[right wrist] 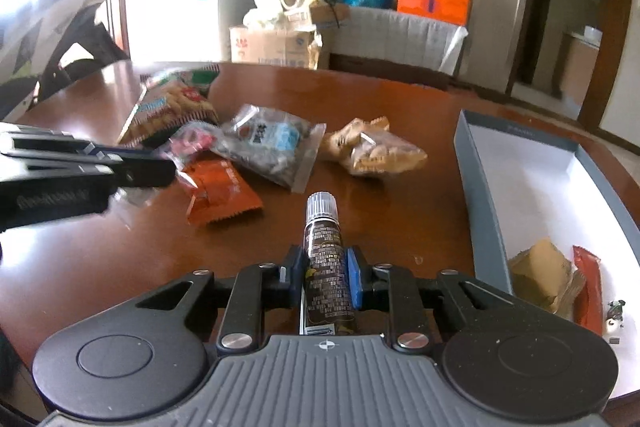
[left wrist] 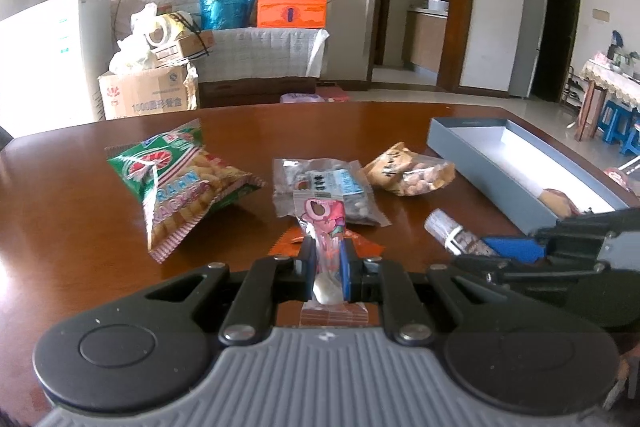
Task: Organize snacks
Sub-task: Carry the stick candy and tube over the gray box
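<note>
Right wrist view shows our right gripper (right wrist: 323,273) clamping a dark tube (right wrist: 325,267), our left gripper (left wrist: 328,267) pinching a pink candy packet (left wrist: 325,227); either thin grip could slip before reaching the grey box (right wrist: 484,211) at the table's (right wrist: 120,267) right edge.

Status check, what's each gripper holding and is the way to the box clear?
Left gripper shut on pink packet. Right gripper shut on dark tube. Box open to the right, bare table between; no obstruction seen.

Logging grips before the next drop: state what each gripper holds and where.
Left gripper clamps the pink snack packet near its lower end. Right gripper grips the dark tube around its middle, cap pointing away.
</note>
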